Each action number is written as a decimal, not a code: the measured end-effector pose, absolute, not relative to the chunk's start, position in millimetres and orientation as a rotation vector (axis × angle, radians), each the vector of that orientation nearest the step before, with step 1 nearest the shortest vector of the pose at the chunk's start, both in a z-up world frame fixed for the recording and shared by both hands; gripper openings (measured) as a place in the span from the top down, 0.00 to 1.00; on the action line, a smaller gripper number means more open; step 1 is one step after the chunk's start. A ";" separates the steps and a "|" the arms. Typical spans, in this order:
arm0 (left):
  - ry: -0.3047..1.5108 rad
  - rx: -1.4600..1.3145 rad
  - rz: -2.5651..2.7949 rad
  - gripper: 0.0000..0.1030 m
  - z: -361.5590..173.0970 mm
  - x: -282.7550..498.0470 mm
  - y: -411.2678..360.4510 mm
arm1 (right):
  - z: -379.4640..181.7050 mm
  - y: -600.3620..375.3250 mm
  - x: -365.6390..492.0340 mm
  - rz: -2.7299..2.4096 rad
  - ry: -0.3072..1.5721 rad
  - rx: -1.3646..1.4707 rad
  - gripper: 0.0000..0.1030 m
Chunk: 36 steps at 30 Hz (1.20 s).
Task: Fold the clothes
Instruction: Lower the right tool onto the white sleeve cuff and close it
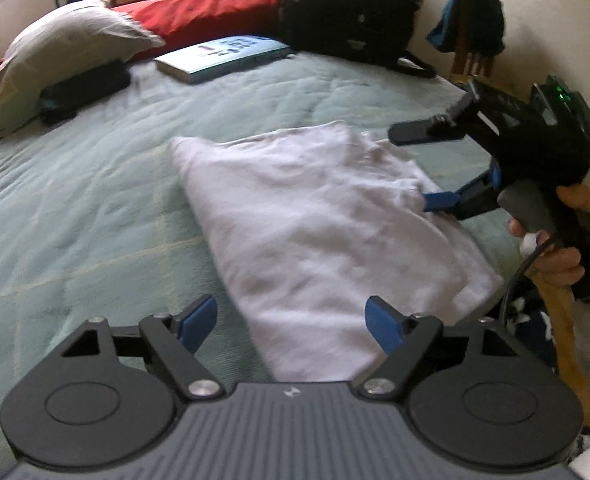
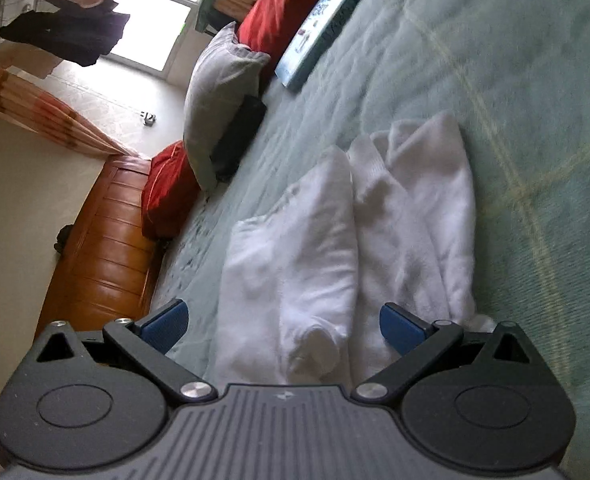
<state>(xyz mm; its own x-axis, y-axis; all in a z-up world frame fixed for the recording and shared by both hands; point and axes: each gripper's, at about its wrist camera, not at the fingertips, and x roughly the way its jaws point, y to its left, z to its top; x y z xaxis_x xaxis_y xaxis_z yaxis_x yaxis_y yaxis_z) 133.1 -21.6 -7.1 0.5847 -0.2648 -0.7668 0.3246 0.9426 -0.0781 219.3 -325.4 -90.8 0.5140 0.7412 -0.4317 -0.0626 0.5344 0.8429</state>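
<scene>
A white garment (image 1: 315,220), folded into a long strip, lies on the pale green bedspread (image 1: 75,200). My left gripper (image 1: 291,322) hovers over its near end, open, with nothing pressed between its blue pads. My right gripper (image 1: 431,166) comes in from the right, held by a hand (image 1: 563,256). It is open wide, and its lower blue fingertip (image 1: 439,200) is at the garment's right edge. In the right wrist view the garment (image 2: 335,240) shows soft folds and runs between the spread jaws of the right gripper (image 2: 283,326), whose pads stand clear of the cloth.
A book (image 1: 223,56), a grey pillow (image 1: 67,48) over a flat black object (image 1: 83,92), a red bolster (image 1: 199,12) and a black bag (image 1: 347,12) line the bed's far side. A wooden chair (image 1: 471,60) stands by the wall. A brown bench (image 2: 103,248) stands beside the bed.
</scene>
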 end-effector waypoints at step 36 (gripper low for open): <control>0.900 -0.004 -0.303 0.18 -18.7 134.4 3.5 | -105.1 -313.5 233.0 0.798 0.858 0.992 0.00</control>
